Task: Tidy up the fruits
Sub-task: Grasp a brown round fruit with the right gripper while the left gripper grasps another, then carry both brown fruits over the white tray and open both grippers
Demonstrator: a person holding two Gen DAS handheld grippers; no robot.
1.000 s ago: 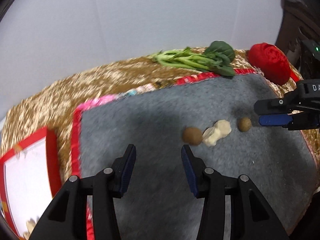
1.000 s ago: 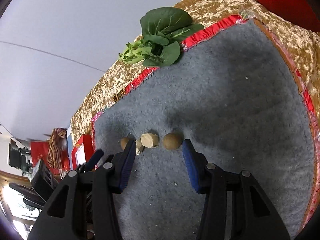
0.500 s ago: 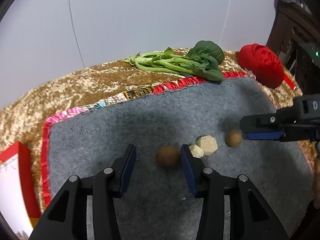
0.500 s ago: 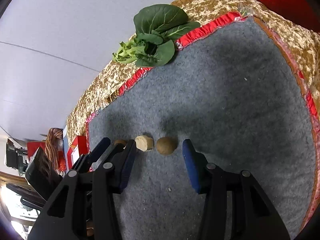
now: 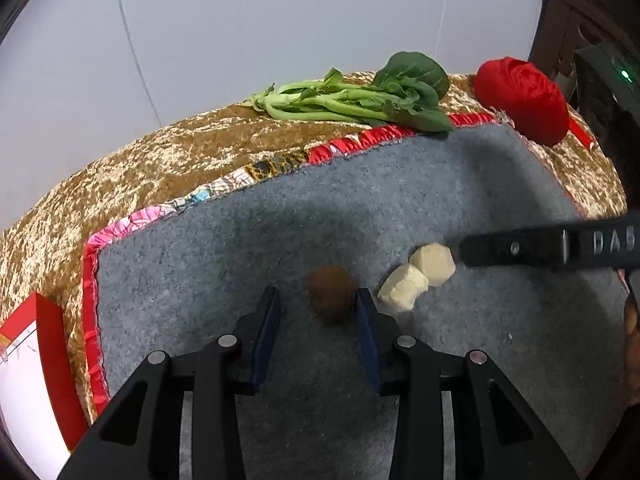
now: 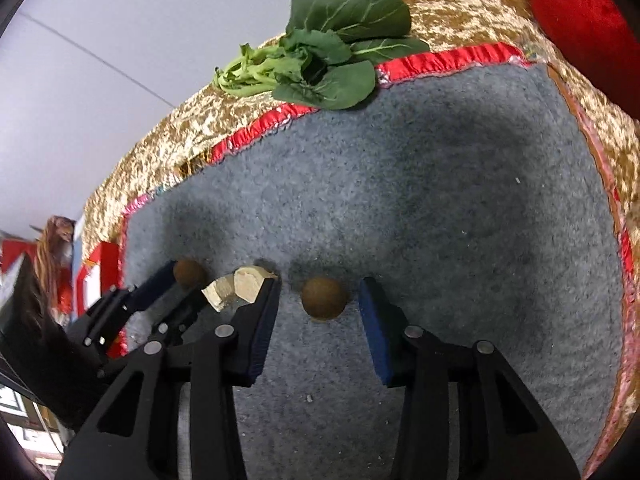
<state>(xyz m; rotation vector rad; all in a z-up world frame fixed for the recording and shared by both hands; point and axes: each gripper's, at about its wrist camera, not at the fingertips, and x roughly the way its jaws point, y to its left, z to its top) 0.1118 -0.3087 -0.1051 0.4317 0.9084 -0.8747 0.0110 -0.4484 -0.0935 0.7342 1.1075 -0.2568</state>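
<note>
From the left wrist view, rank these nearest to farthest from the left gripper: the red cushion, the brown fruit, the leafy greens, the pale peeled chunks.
1. Brown fruit, between the open jaws of the left gripper.
2. Pale peeled chunks, just to its right.
3. Leafy greens, at the mat's far edge.
4. Red cushion, far right corner; nearly level with the greens.

The only readable lettering is "DAB" in pale capitals on the black arm of the right gripper [image 5: 460, 249], which reaches in from the right edge of the left wrist view; the word runs off the frame there. Nothing else carries legible text.
</note>
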